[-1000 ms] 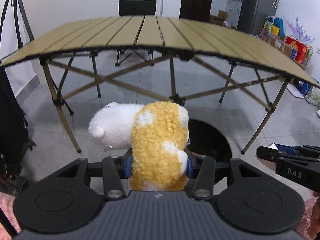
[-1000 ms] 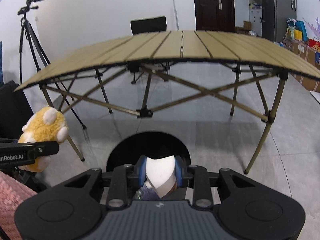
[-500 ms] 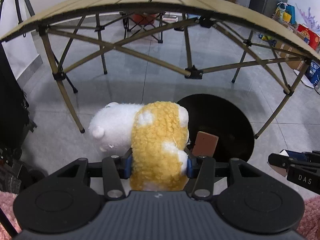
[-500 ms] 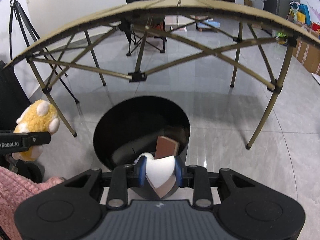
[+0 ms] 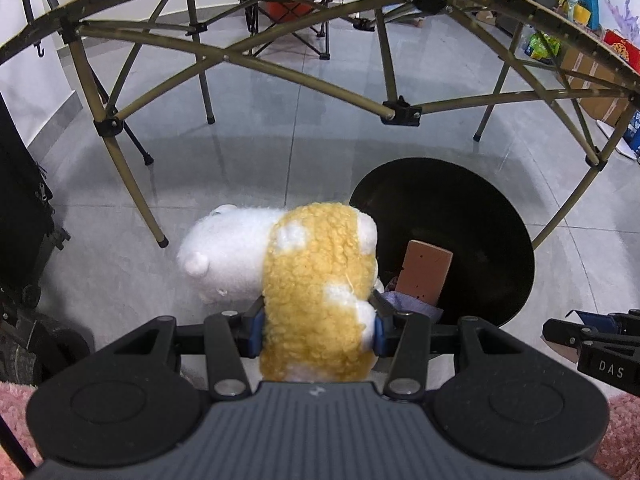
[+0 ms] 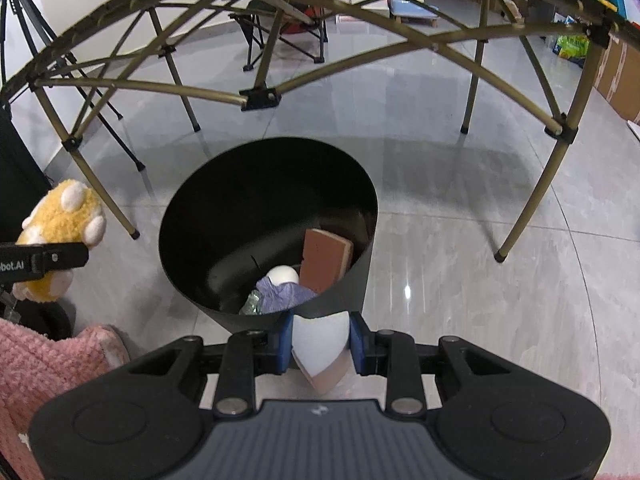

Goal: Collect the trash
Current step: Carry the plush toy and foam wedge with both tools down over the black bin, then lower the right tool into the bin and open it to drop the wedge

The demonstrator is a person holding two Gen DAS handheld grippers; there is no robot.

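My left gripper point(image 5: 318, 330) is shut on a yellow and white plush toy point(image 5: 316, 280), whose white head sticks out to the left. It hangs just left of a black round bin point(image 5: 480, 216) on the floor. My right gripper point(image 6: 320, 344) is shut on a white and tan wedge-shaped piece point(image 6: 320, 344), held just above the near rim of the bin point(image 6: 208, 240). Inside the bin lie a brown block point(image 6: 324, 260), a white egg-like thing point(image 6: 282, 274) and crumpled purple paper point(image 6: 286, 296). The plush toy point(image 6: 60, 224) also shows at the left edge of the right wrist view.
A folding table with olive metal legs point(image 6: 536, 204) arches over the bin, one leg foot point(image 5: 160, 240) close to the plush toy. A black case point(image 5: 20, 220) stands at the left. Pink sleeves point(image 6: 48, 376) show at the lower corners. Boxes and bags point(image 5: 592, 92) sit far right on the grey tiled floor.
Both grippers have sunk below the table top and tilted further down. The bin now shows its inside with the brown block and other trash. Both grips are unchanged.
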